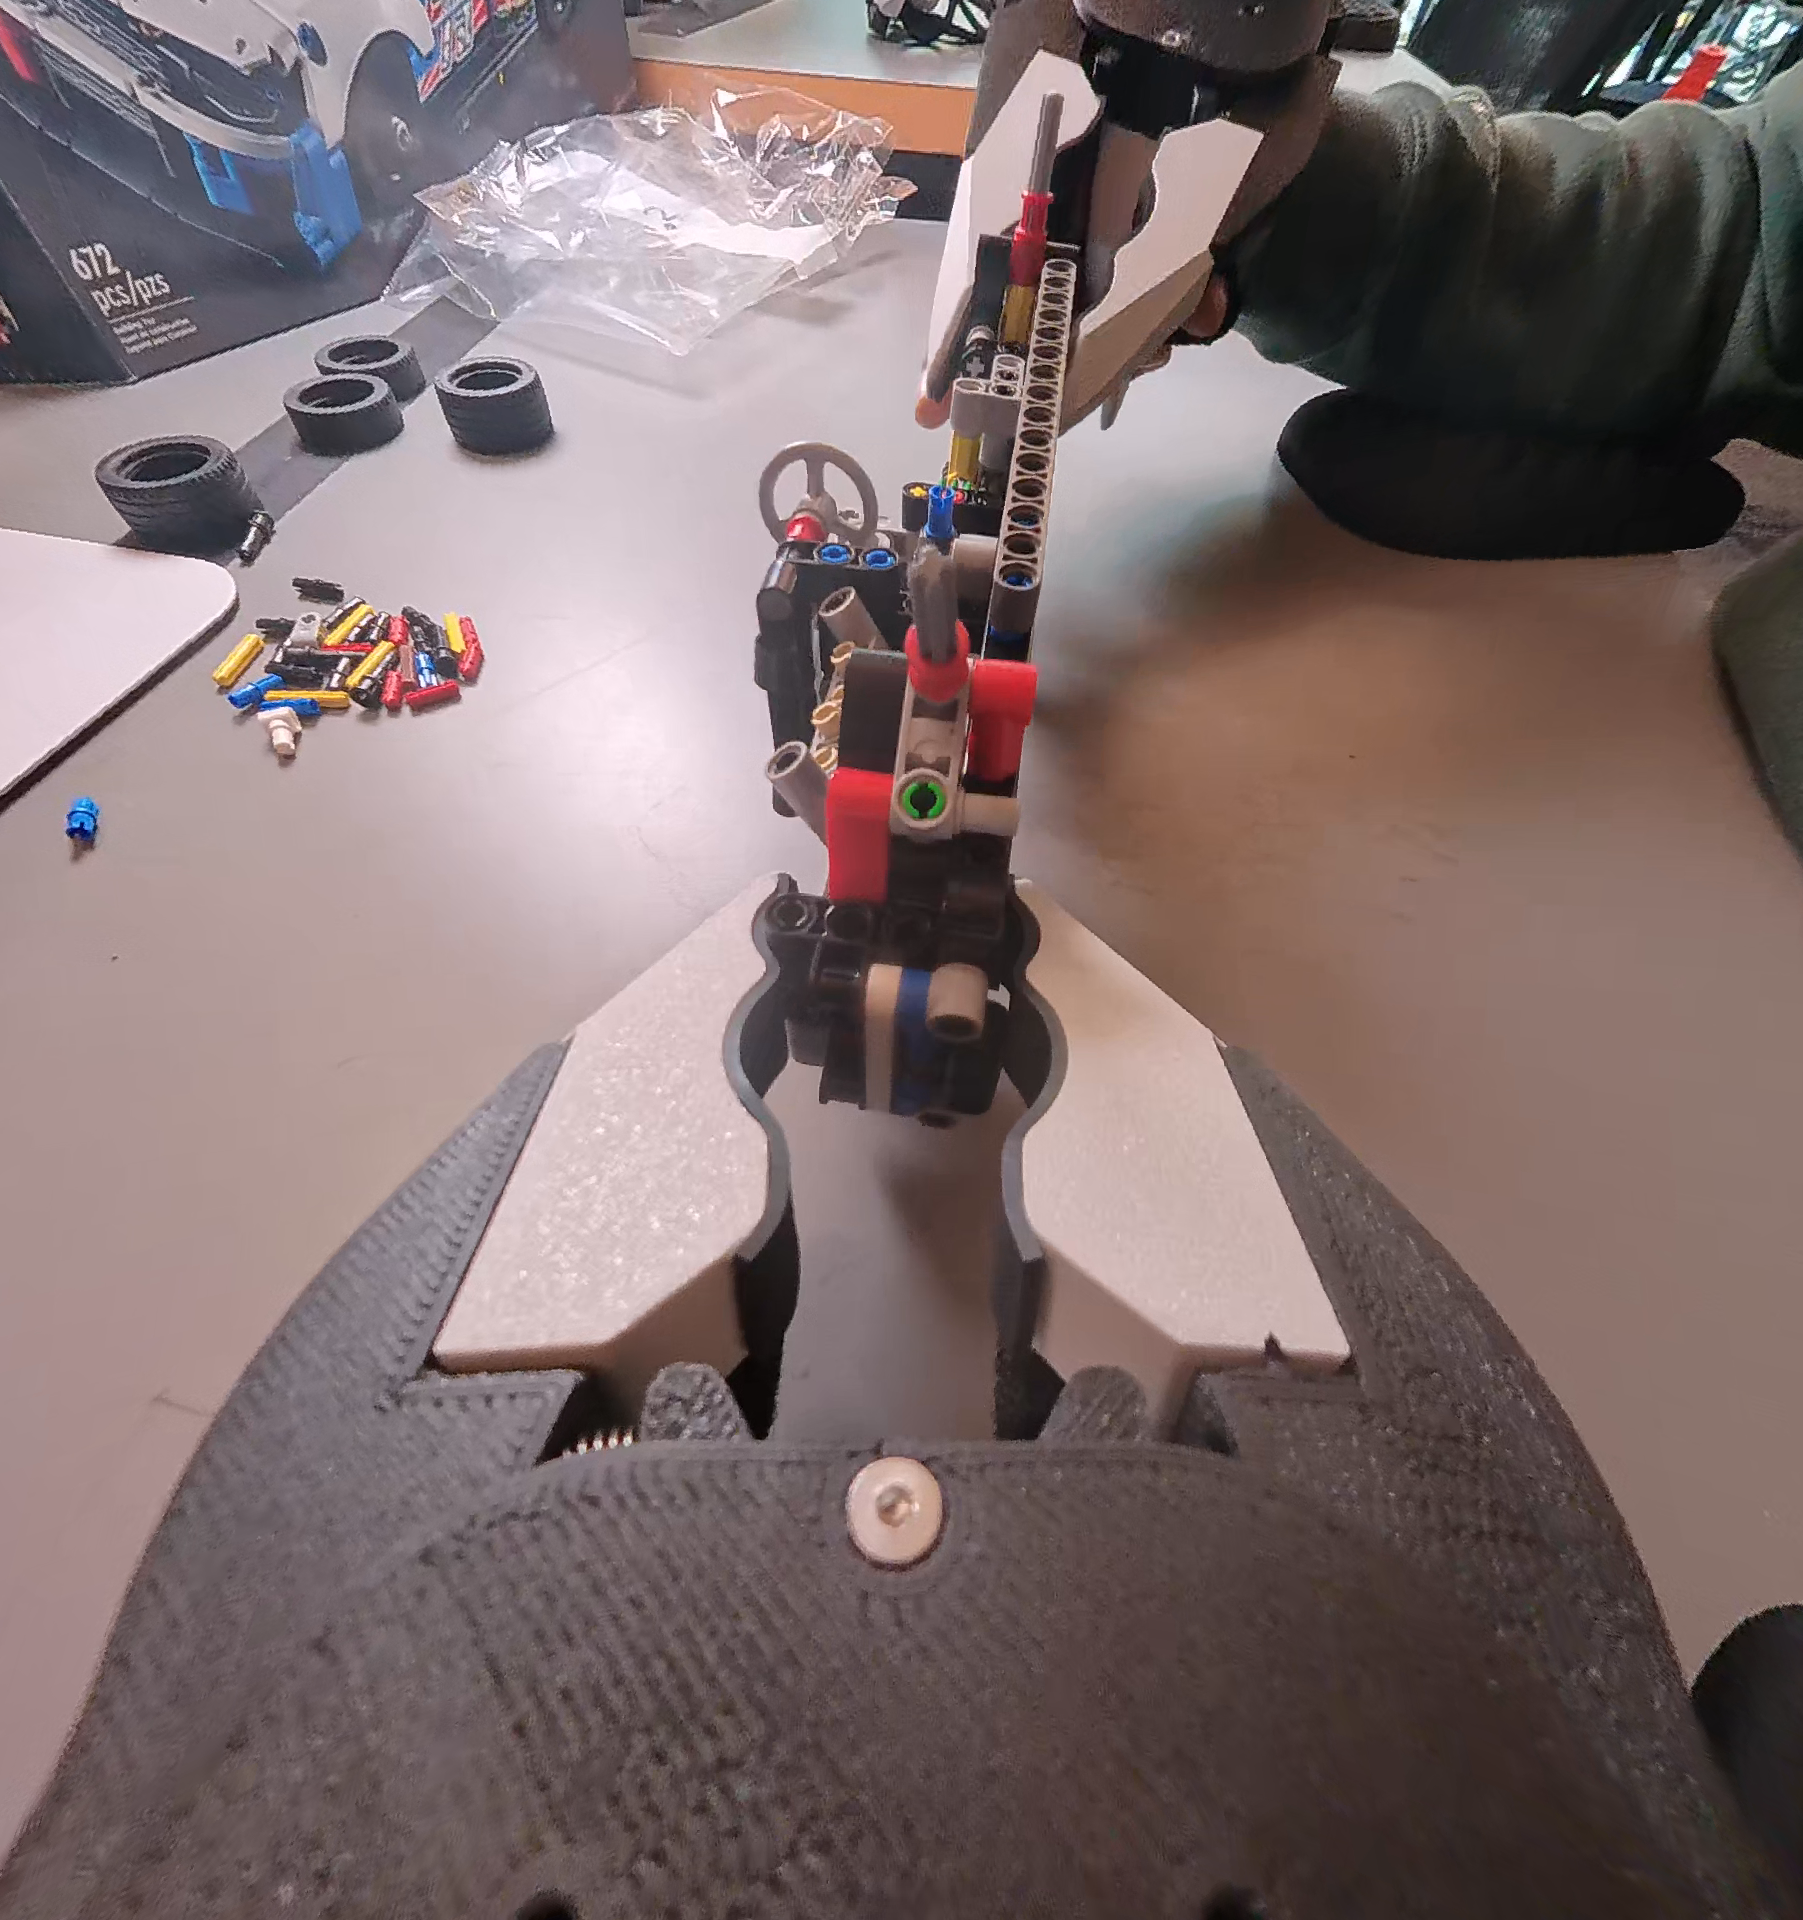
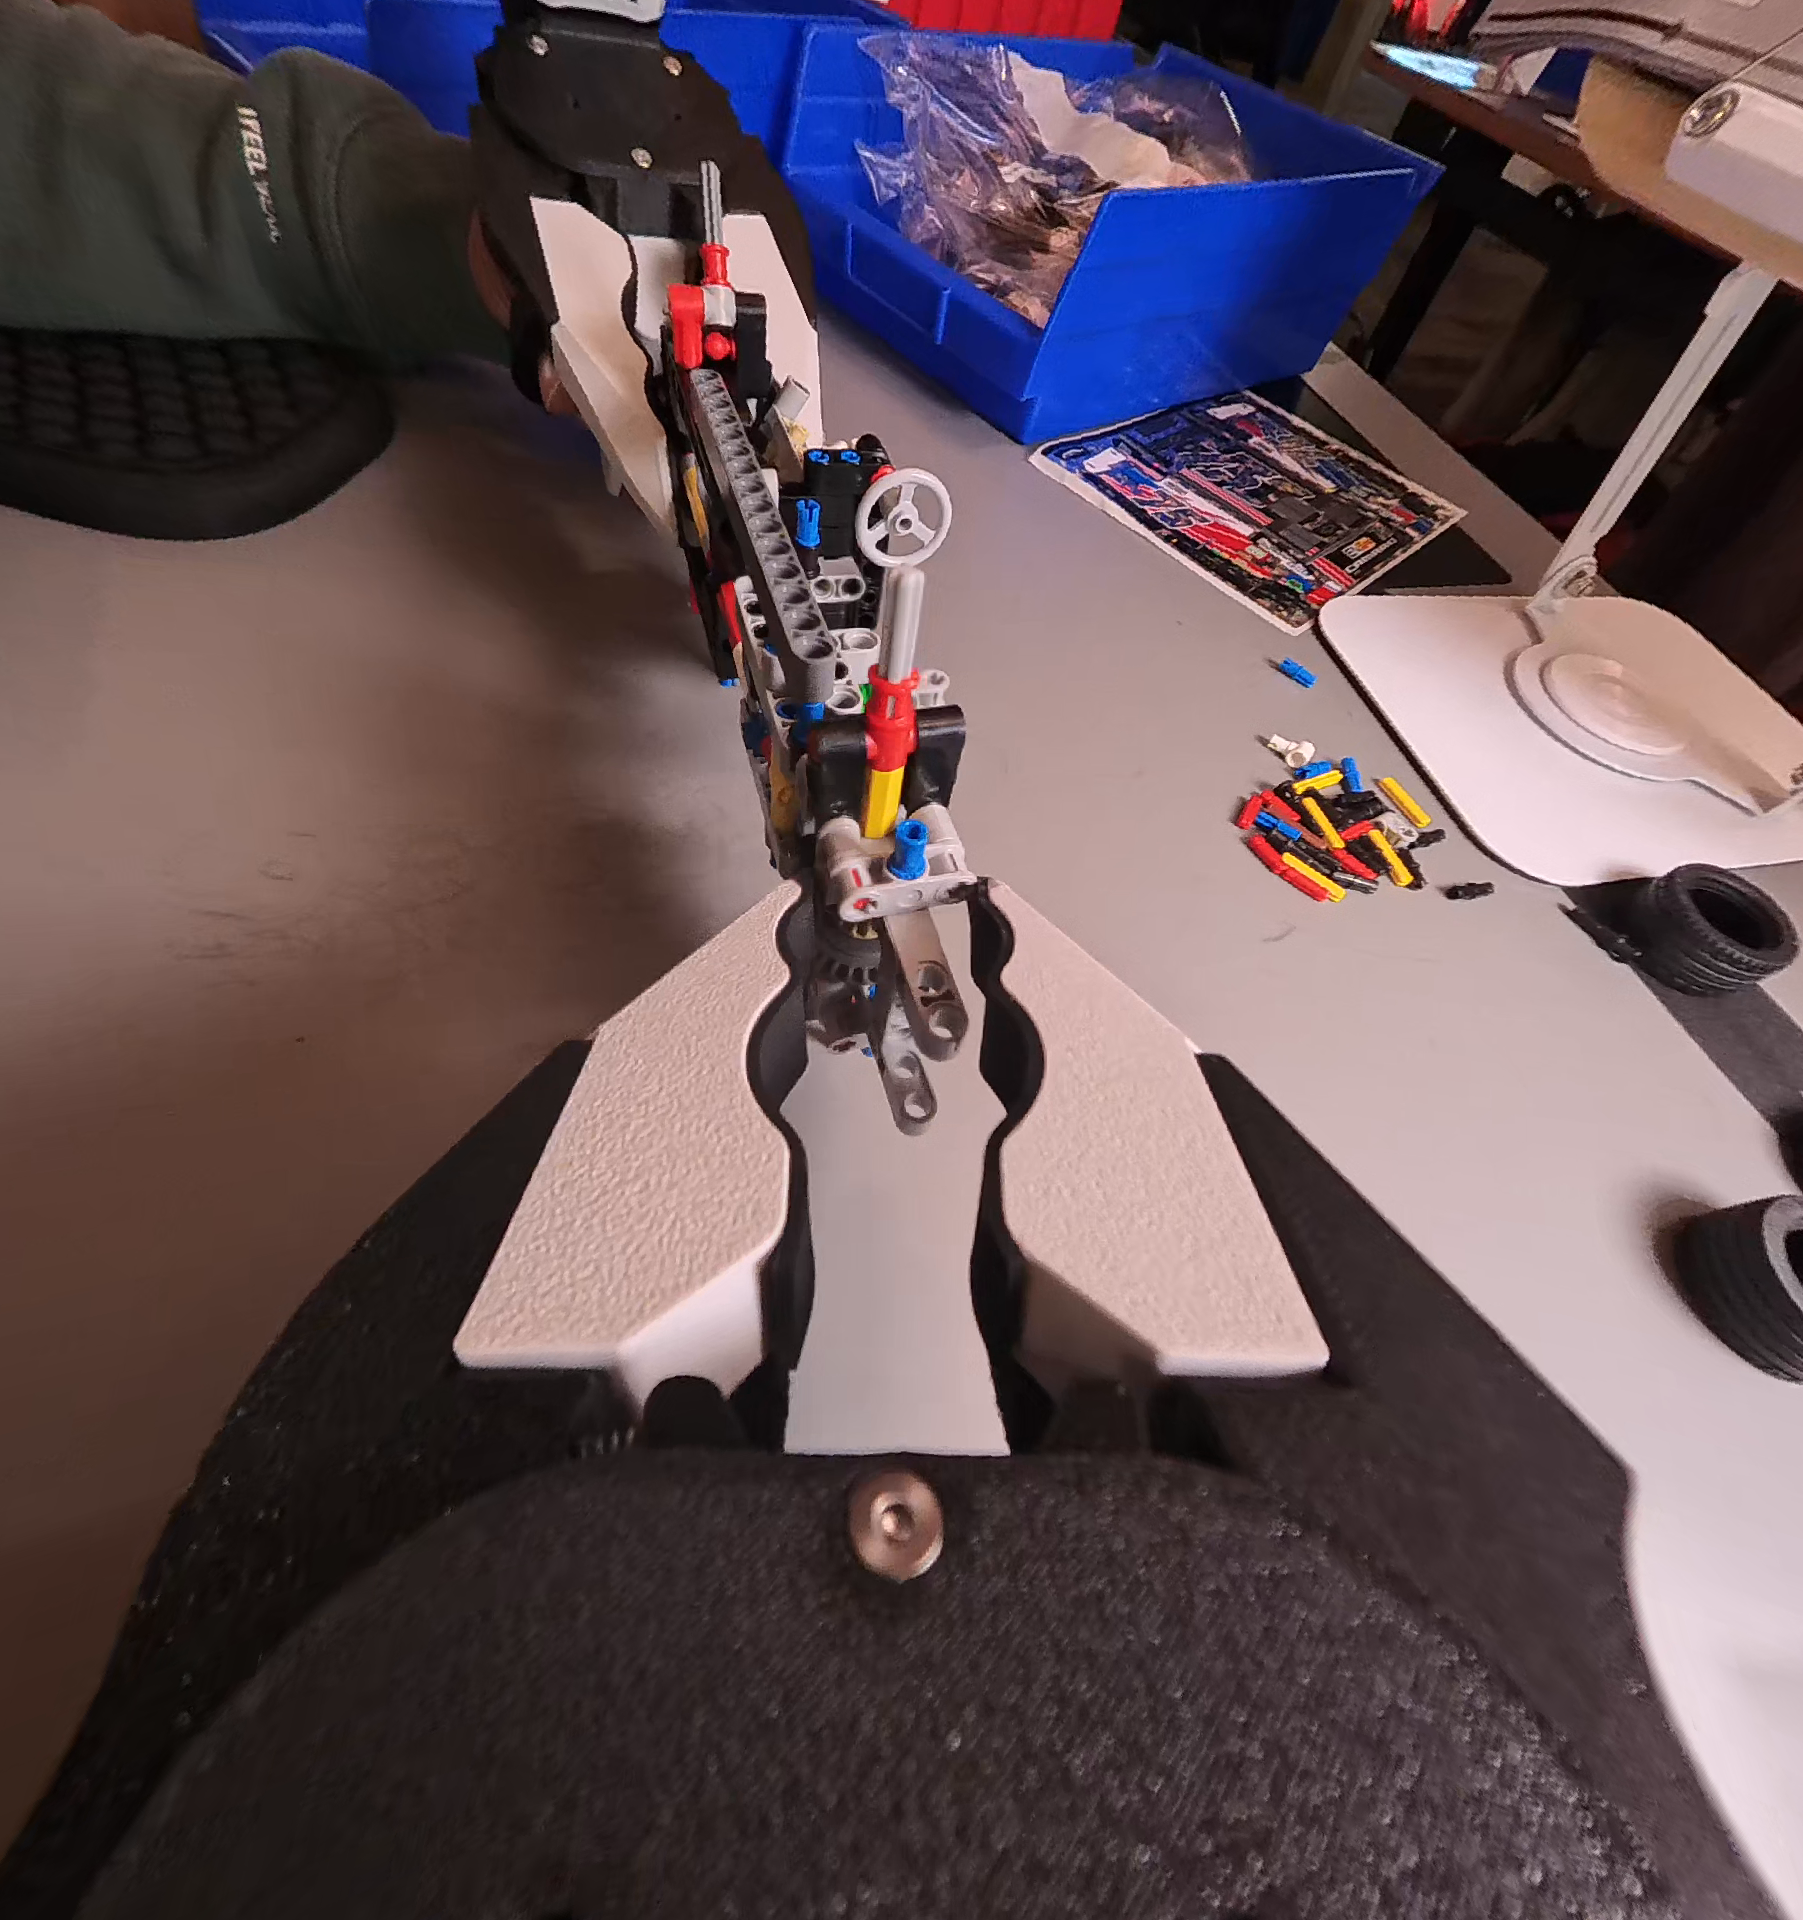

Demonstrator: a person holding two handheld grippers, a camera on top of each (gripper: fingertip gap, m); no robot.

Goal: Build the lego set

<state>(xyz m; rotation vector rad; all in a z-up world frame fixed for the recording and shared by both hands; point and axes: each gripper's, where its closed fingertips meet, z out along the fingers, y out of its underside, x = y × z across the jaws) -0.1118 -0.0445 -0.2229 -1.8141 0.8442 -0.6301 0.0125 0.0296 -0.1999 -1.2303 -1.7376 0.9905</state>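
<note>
A long Lego chassis (image 1: 1022,499) of grey beams, black frames and red, yellow and blue parts, with a grey steering wheel (image 1: 819,486), is held by its two ends above the grey table. My left gripper (image 1: 902,914) is shut on its near black end. My right gripper (image 1: 1022,405) grips the far end. In the right wrist view my right gripper (image 2: 886,904) is shut on the chassis (image 2: 772,551) at its light grey end. The left gripper (image 2: 720,457) holds the far end, and the steering wheel (image 2: 905,516) sticks out to the right.
A pile of small coloured pins (image 1: 357,665) (image 2: 1333,831), several black tyres (image 1: 341,410) (image 2: 1718,925) and a loose blue pin (image 1: 81,818) lie on the table. The set's box (image 1: 149,208), clear bags (image 1: 648,229), a blue bin (image 2: 1084,260), a sticker sheet (image 2: 1250,509) and a white stand base (image 2: 1603,707) ring the area. My right fingertips sit around 15 centimeters from my left ones.
</note>
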